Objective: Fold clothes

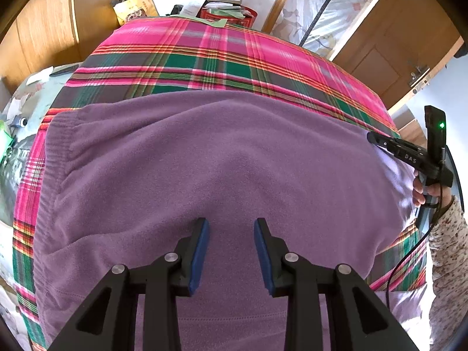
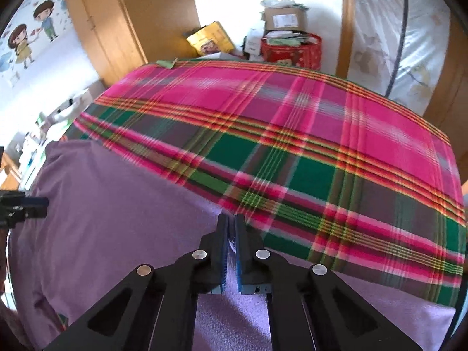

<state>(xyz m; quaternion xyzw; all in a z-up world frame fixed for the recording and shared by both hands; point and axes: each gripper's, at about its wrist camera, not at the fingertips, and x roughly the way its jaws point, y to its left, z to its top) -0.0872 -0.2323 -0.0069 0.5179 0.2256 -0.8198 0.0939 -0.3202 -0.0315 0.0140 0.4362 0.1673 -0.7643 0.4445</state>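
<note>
Purple fleece garment (image 1: 222,158): right tongs (image 2: 232,228) pinch its edge; left tongs (image 1: 231,228) gape above it.

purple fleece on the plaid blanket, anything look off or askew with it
Nothing looks damaged. The purple fleece lies mostly flat on the plaid blanket, with soft bulges and puckers near its ribbed hem. The right gripper is shut on its edge; the left gripper hovers open above it.

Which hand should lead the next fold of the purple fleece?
Right, probably. The right gripper is shut on the edge of the purple fleece garment, near the plaid blanket, ready to lift it over. The left gripper hangs open above the garment's middle, holding nothing.
</note>
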